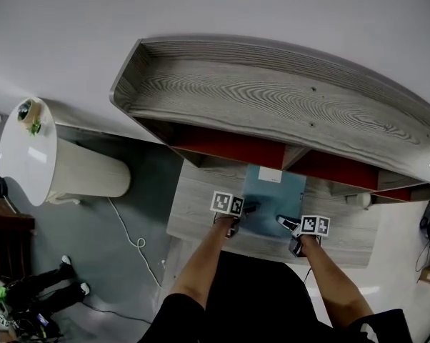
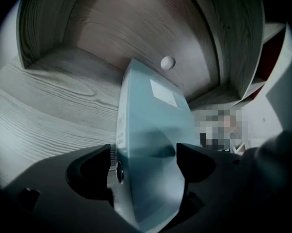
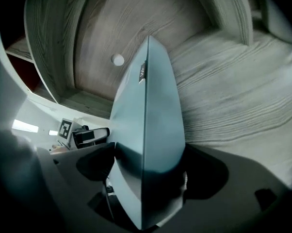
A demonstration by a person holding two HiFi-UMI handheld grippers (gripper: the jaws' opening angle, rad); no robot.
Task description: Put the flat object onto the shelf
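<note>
My left gripper (image 2: 143, 155) and right gripper (image 3: 148, 163) gape loosely around the folder (image 1: 274, 195). I reckon it light, stiff and slick; best pinched at its near edge.

White round table (image 1: 26, 156) beside floor cable (image 1: 133, 238).

The shelf (image 1: 272, 98) ran off the head view's right edge; print on the folder (image 2: 151, 130) label (image 2: 164, 92) was too small, perhaps too blurred, to read

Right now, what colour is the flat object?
The flat object is pale blue-green with a white label; best in left gripper view.
</note>
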